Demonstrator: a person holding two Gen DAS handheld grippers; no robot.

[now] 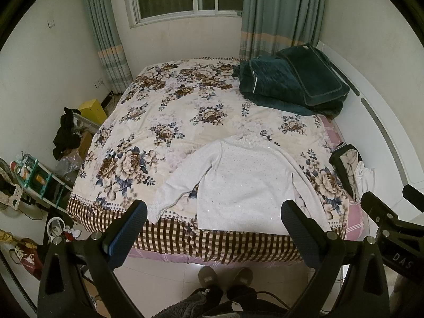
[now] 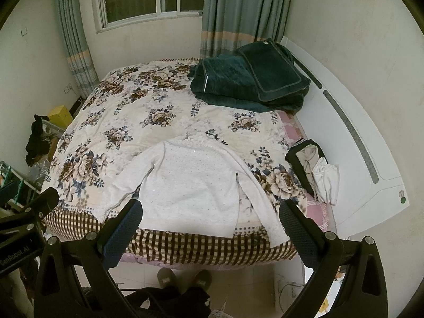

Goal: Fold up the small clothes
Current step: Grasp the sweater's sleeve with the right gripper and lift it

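Garment: white long-sleeved sweater (image 1: 238, 182) laid flat on the bed (image 1: 164, 111), hem at the near edge, neckline toward the window; flat layout judged to expose sleeves and side seams for folding
Left sleeve: angled out toward the near left corner of the bed, cuff close to the checked border; judged the first part to bring in over the body
Right sleeve: runs down just beside the body toward the near right corner, a narrow slit of bedspread between them
Left gripper (image 1: 214, 212): jaws wide apart, empty, held above the near edge of the bed over the hem, not touching cloth
Right gripper (image 2: 210, 210): jaws wide apart, empty, likewise above the hem; spread judged to suit pinching a thin knit edge
Pending pile: small heap of clothes (image 2: 315, 169) at the right bed edge, well apart from the sweater
Bedding: folded dark green quilt (image 1: 288, 84) at the far right, clear of the work area
Task stage: no fold made yet
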